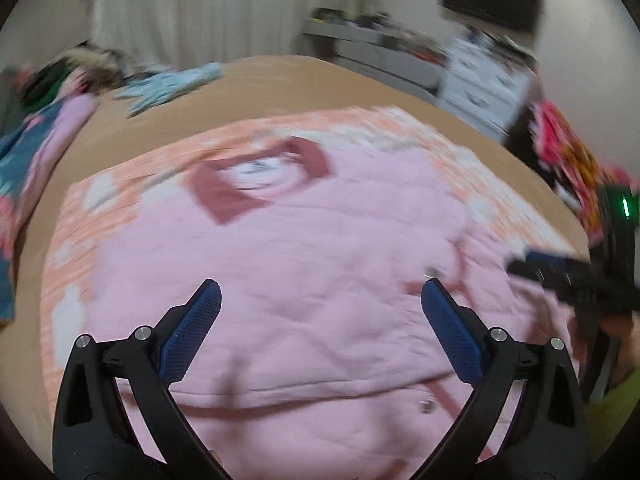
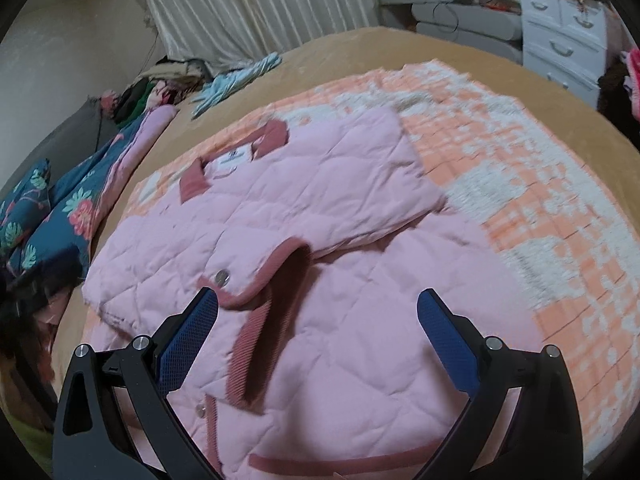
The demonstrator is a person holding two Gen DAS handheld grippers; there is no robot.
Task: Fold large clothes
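Both claws, left claw (image 1: 320, 300) and right claw (image 2: 318, 308), stand wide and empty above the pink jacket (image 2: 340, 208), only partly folded.

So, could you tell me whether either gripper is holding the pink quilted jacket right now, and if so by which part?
Nothing is held. The left gripper and right gripper both stand open above the pink quilted jacket, with no fabric between their pads.

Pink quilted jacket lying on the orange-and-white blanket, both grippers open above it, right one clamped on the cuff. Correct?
Not quite. The right gripper is not clamped on anything: the right wrist view shows its jaws wide apart over the pink quilted jacket. The rest holds: the jacket lies on the orange-and-white blanket, and the left gripper is open.
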